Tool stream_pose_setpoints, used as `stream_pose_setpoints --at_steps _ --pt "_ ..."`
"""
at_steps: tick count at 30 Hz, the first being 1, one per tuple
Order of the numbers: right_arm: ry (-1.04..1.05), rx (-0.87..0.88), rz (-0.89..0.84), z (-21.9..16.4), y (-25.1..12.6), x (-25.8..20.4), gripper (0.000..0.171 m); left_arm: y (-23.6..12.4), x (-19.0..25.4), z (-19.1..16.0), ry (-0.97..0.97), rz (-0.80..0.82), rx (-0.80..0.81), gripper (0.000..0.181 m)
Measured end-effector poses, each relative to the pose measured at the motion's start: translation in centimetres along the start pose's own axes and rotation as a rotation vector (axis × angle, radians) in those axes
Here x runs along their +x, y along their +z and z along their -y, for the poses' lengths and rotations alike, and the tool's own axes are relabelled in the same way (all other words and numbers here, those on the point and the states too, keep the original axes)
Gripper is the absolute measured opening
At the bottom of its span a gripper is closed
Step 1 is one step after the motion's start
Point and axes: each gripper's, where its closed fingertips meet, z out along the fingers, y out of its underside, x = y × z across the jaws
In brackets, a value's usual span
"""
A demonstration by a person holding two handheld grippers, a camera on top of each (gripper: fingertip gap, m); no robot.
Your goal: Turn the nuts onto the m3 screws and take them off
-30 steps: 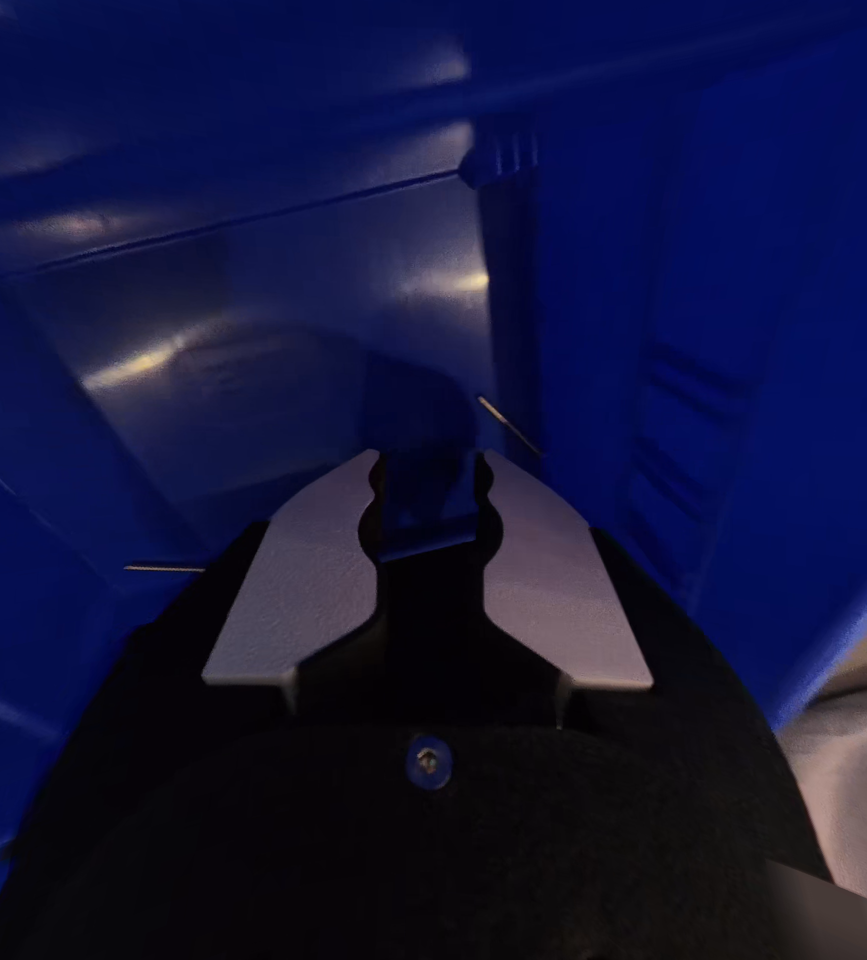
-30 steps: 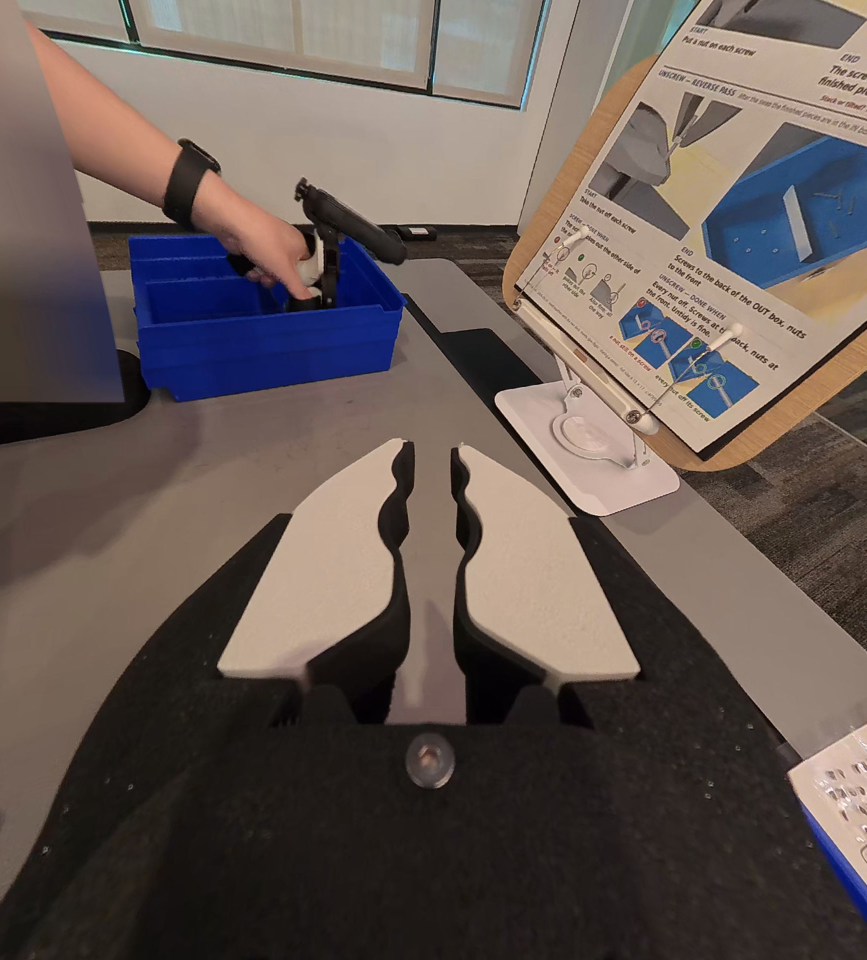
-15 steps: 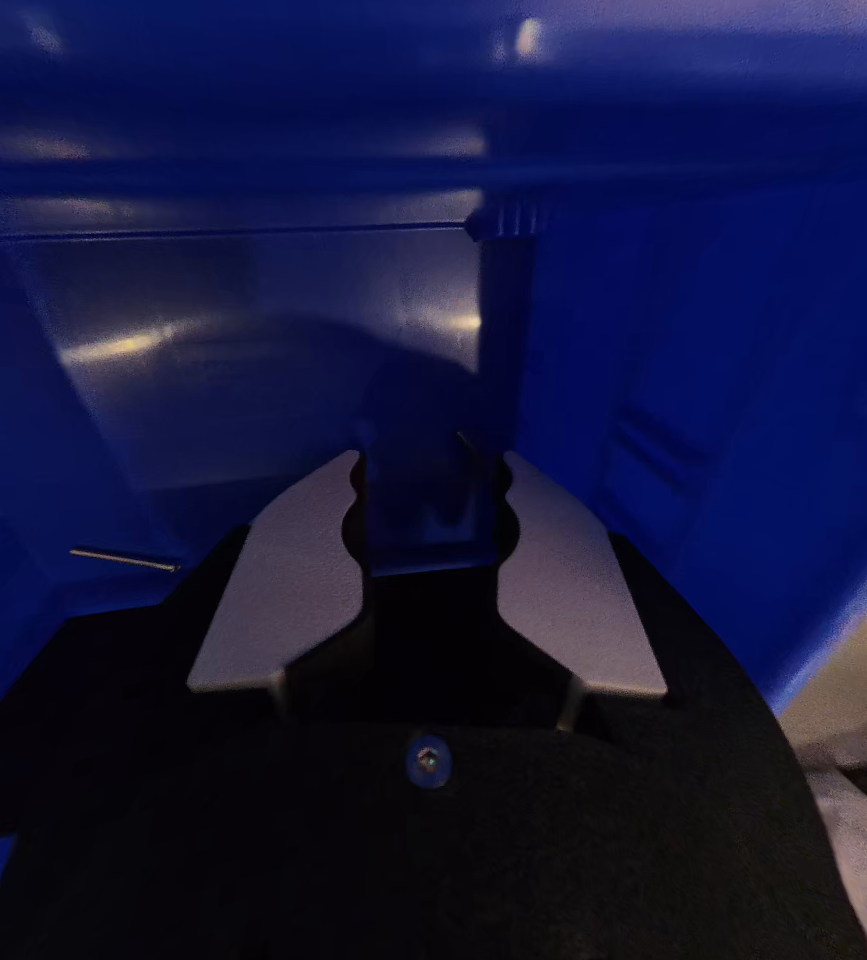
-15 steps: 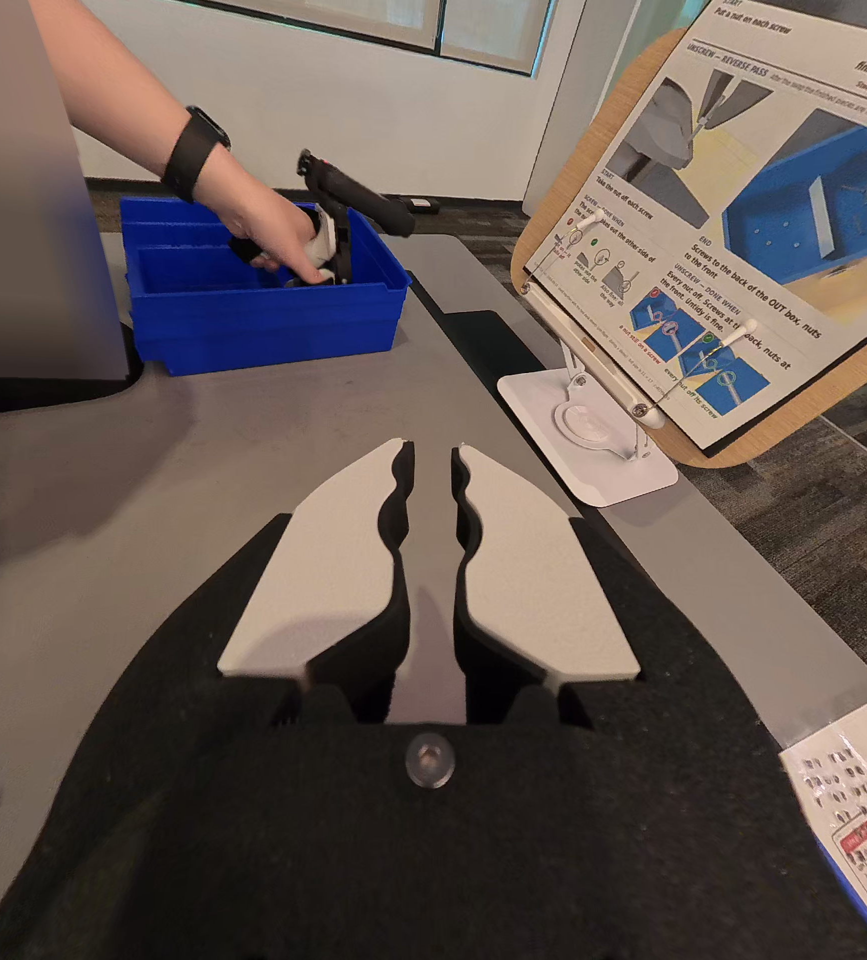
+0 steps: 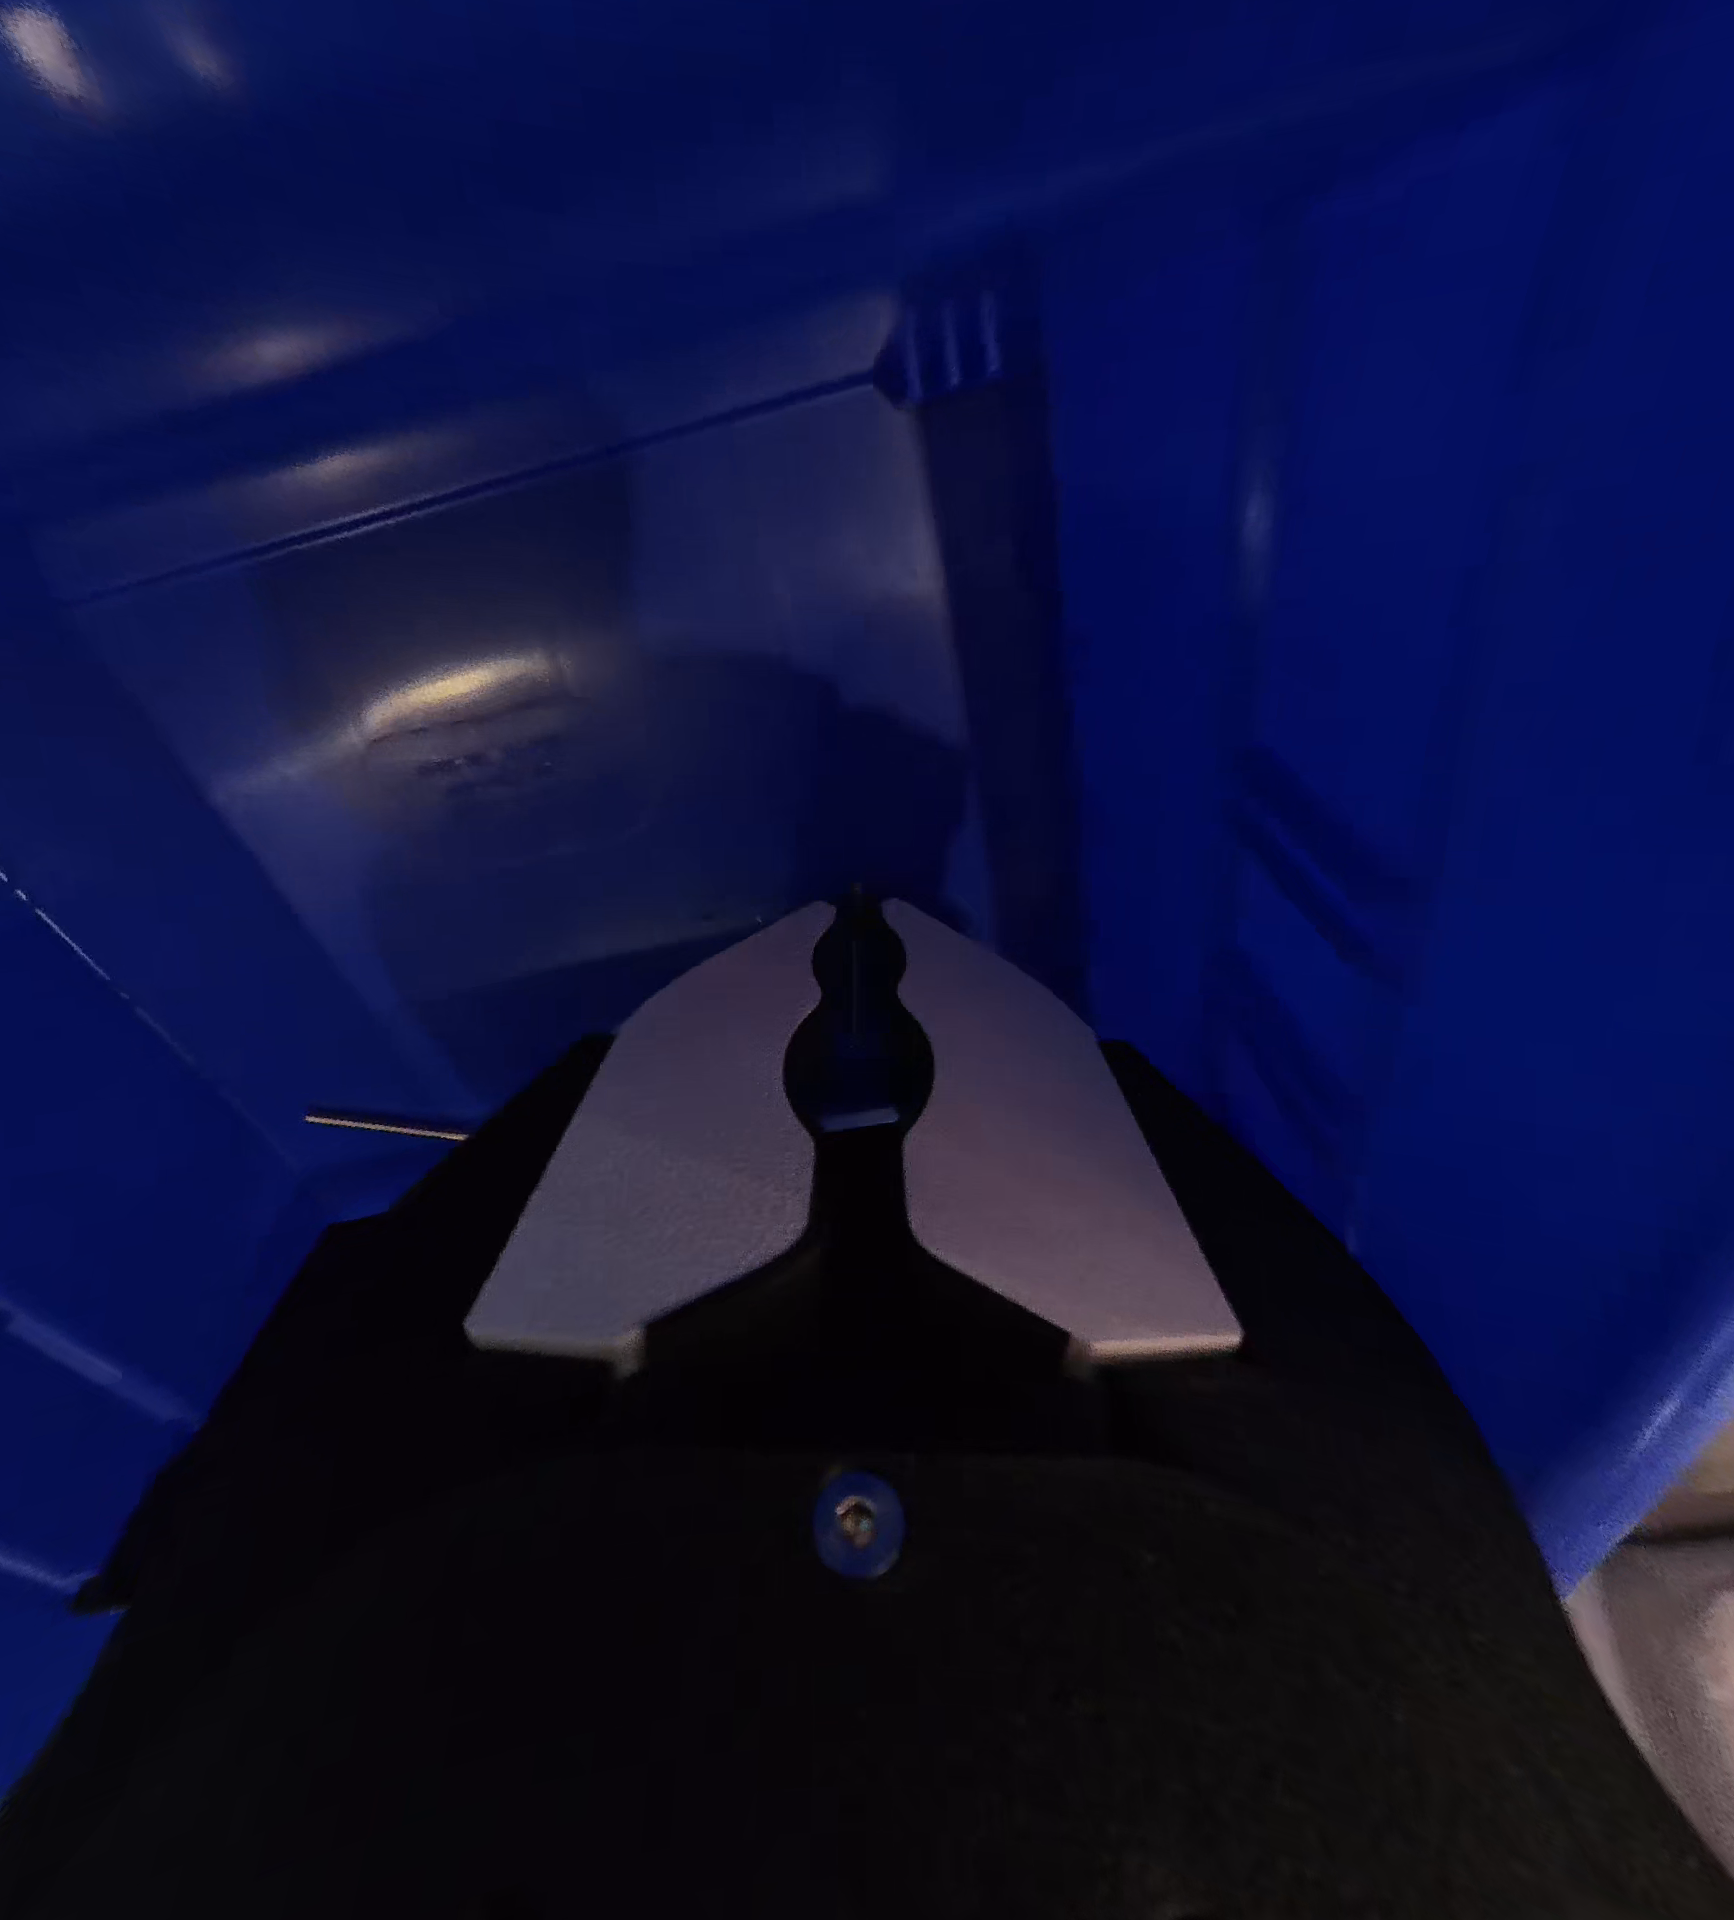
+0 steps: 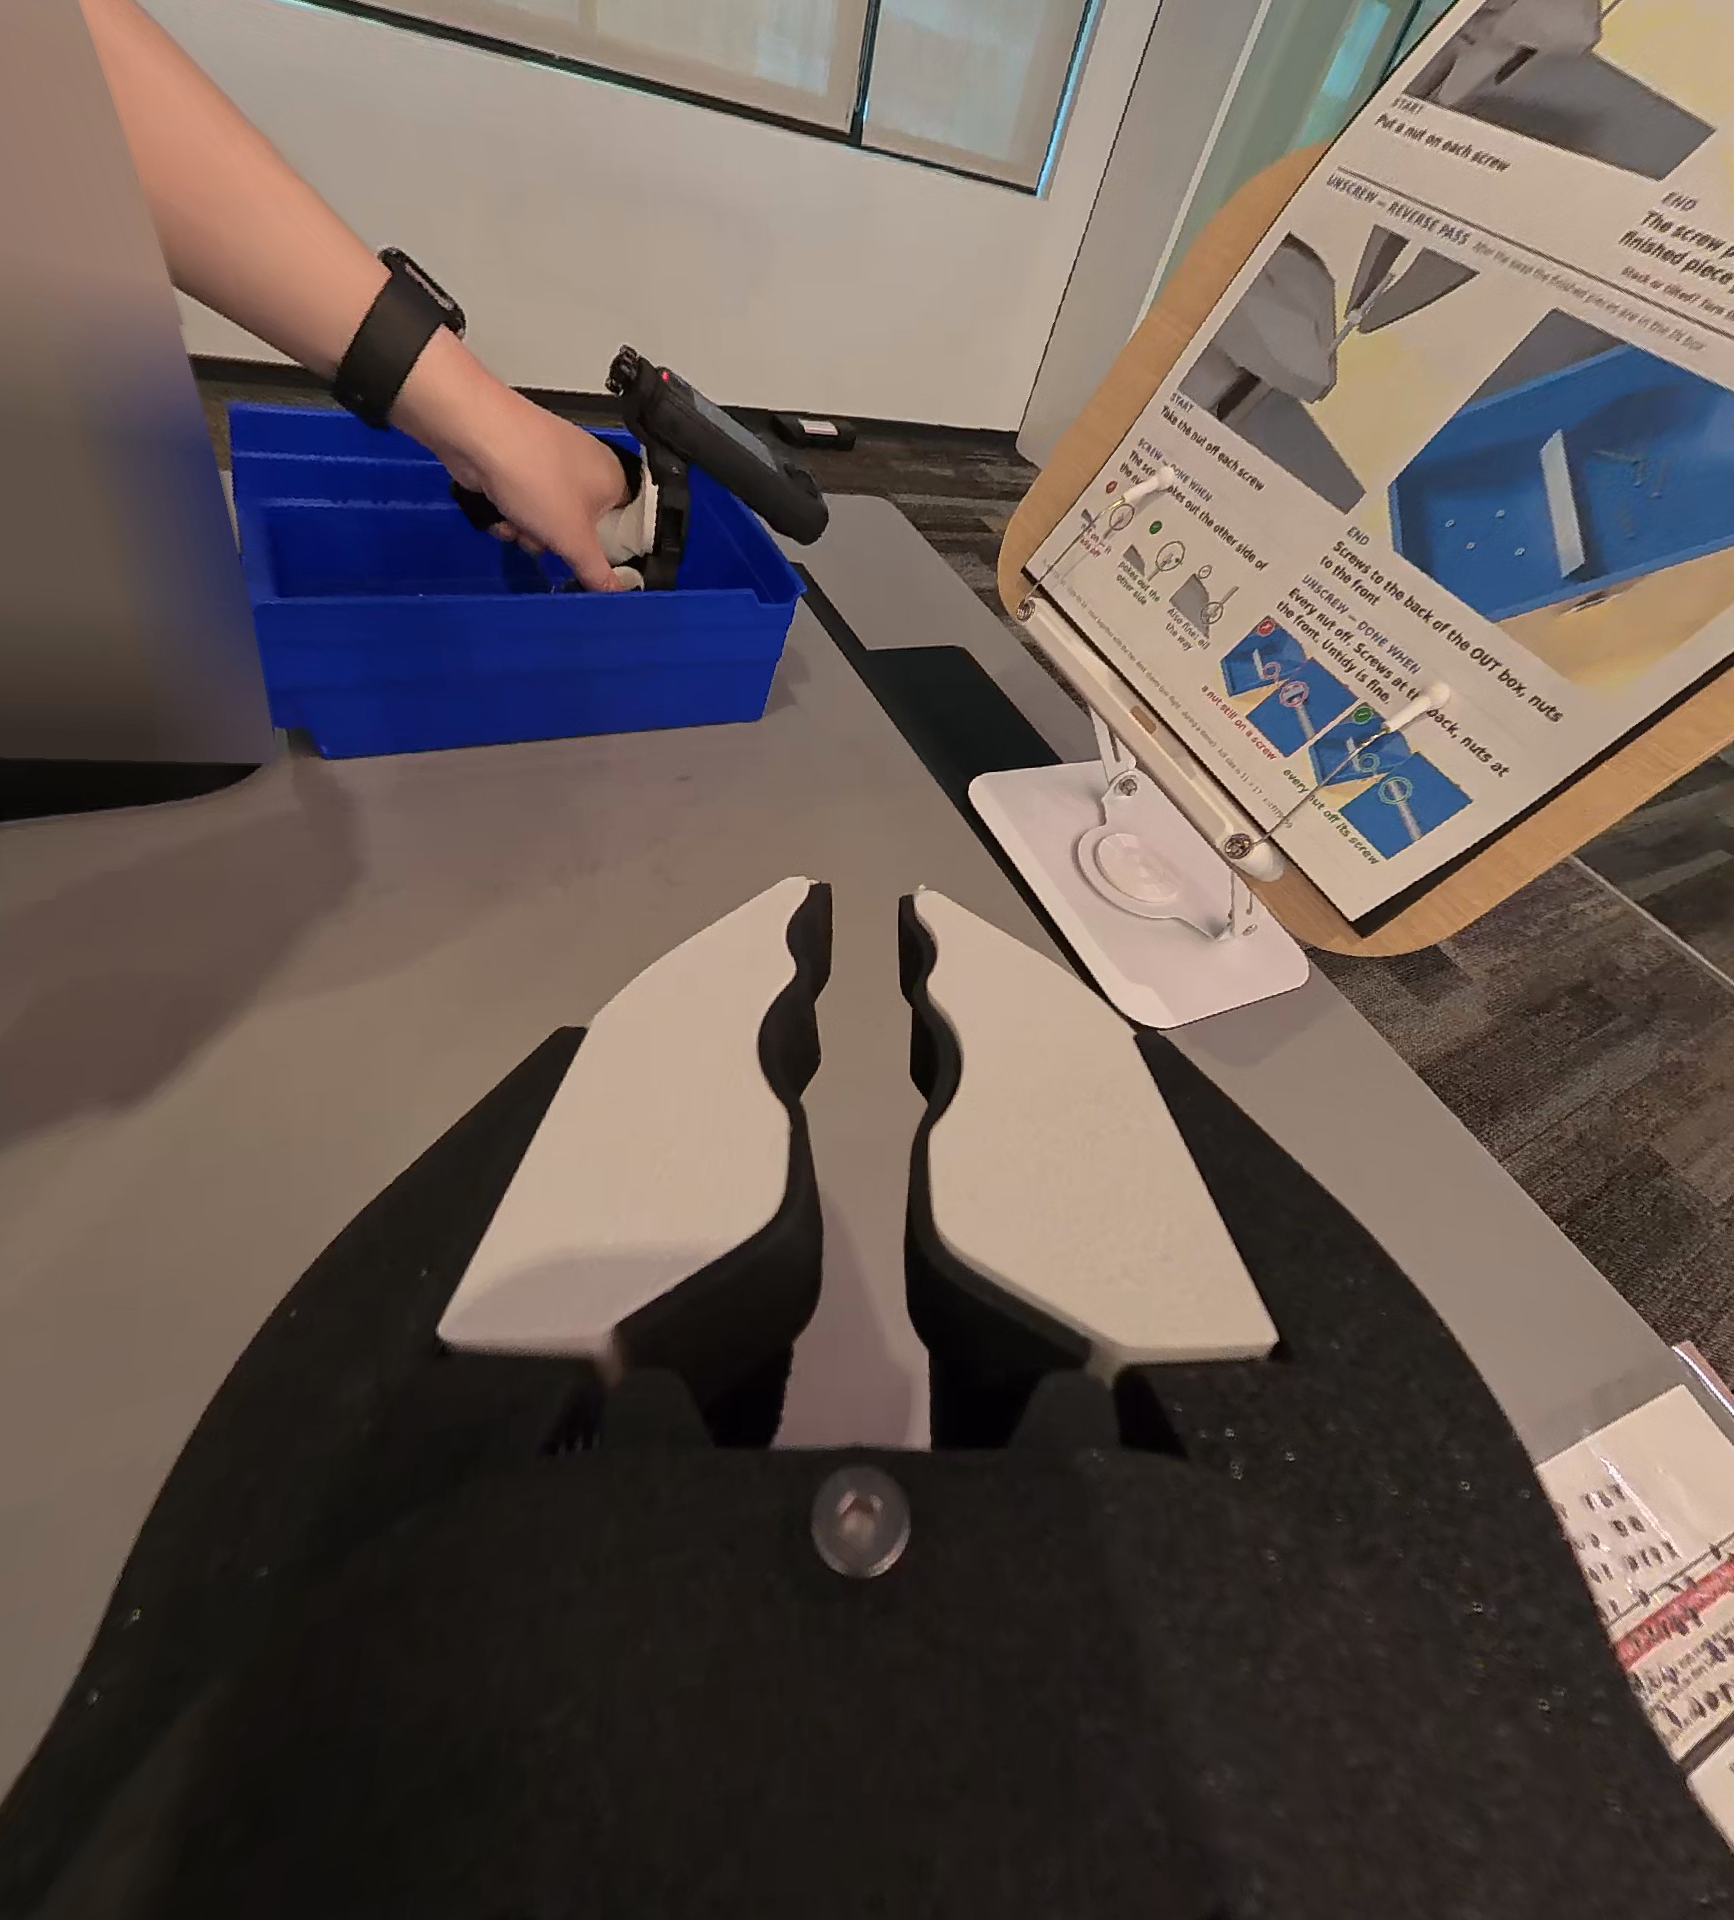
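Note:
In the left wrist view my left gripper point(image 5: 856, 909) is deep inside the blue bin point(image 5: 530, 727), close to its far right corner. Its jaws are shut on a thin M3 screw point(image 5: 855, 971) that stands upright between the tips. Another screw point(image 5: 375, 1124) lies on the bin floor to the left. No nut shows. In the right wrist view my right gripper point(image 6: 865, 896) is open by a narrow gap and empty, above the grey table point(image 6: 530, 935). The bin point(image 6: 520, 665) stands far off there, with a hand holding the left gripper point(image 6: 655, 520) in it.
An instruction board point(image 6: 1465, 468) leans on a white stand point(image 6: 1133, 914) at the table's right edge. A labelled plastic bag point(image 6: 1694, 1621) lies at the near right. The bin's walls close in on the left gripper to the right and ahead. Carpeted floor lies beyond the table's right edge. Left tips to right tips: about 45 cm.
My left gripper has closed from wide open onto the screw near the bin's corner. The right gripper has kept its narrow gap and its view has shifted slightly.

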Motion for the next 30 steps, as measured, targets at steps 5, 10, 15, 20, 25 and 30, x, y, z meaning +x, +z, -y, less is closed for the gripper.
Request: stream_pose_setpoints --at_steps 5,10,15,20,25,30 --pt "-0.001 0.0 0.0 0.0 0.0 0.1 0.011 0.0 -0.2 0.0 0.081 0.02 -0.011 0.003" --pt "0.003 -0.002 -0.004 -0.2 -0.1 0.3 0.011 -0.4 -2.1 0.3 0.121 0.063 0.019 0.003" --pt "0.011 0.004 -0.005 -0.2 -0.3 0.5 0.011 -2.3 -2.6 1.0 0.141 0.01 0.089 0.003" --pt "0.008 0.002 -0.005 -0.2 -0.7 0.6 0.011 -6.6 -1.6 1.5 0.188 -0.046 0.19 0.003" --pt "-0.001 0.031 -0.02 0.8 -2.0 0.7 0.011 -14.4 3.8 1.8 0.281 -0.121 0.341 0.002" --pt "-0.017 0.041 -0.011 1.5 -2.6 0.1 0.011 -15.4 15.6 -0.7 0.547 -0.252 0.349 0.002"
